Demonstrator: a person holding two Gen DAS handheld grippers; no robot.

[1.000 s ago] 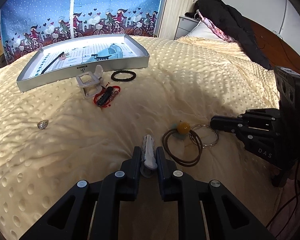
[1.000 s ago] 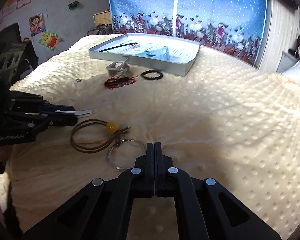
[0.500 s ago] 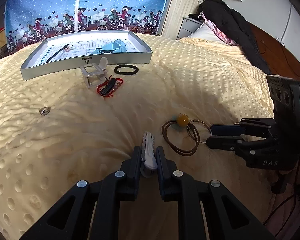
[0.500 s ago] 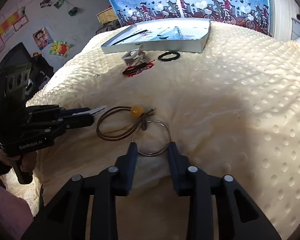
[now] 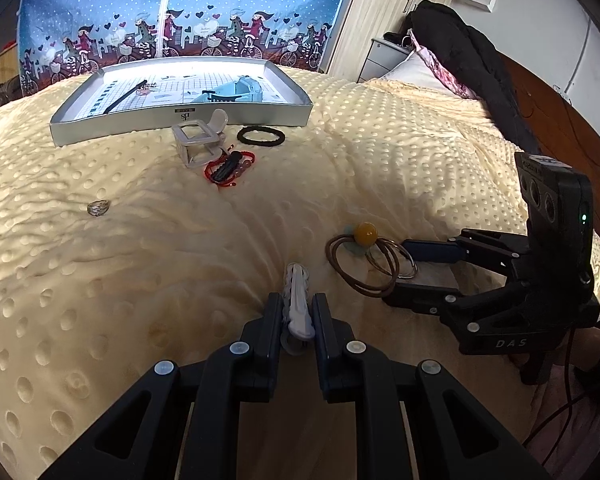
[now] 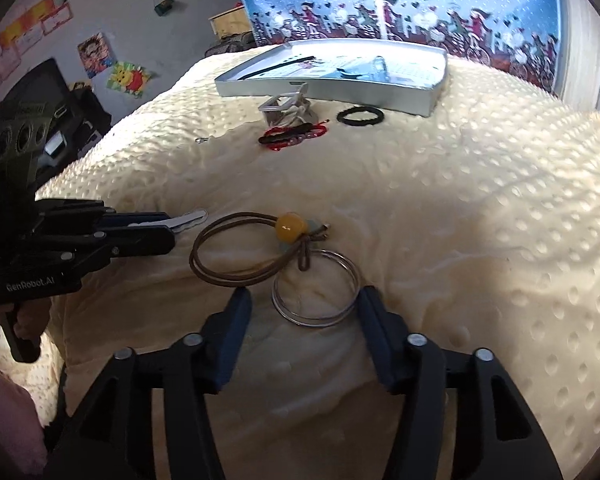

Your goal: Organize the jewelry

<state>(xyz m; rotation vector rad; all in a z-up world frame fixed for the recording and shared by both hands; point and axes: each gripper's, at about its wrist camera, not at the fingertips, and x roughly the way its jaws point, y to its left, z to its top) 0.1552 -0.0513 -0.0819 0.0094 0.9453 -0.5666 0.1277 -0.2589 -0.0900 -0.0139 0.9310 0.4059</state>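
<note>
Silver bangles (image 6: pixel 315 291) between open right tool (image 6: pixel 303 312), brown cord (image 6: pixel 236 252) overlapping; left tool (image 5: pixel 296 312) gripping white clip (image 5: pixel 298 300).

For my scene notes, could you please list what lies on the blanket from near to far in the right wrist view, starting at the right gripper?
Right gripper → silver bangles → brown cord with yellow bead → red bracelet → black hair tie → tray.
</note>
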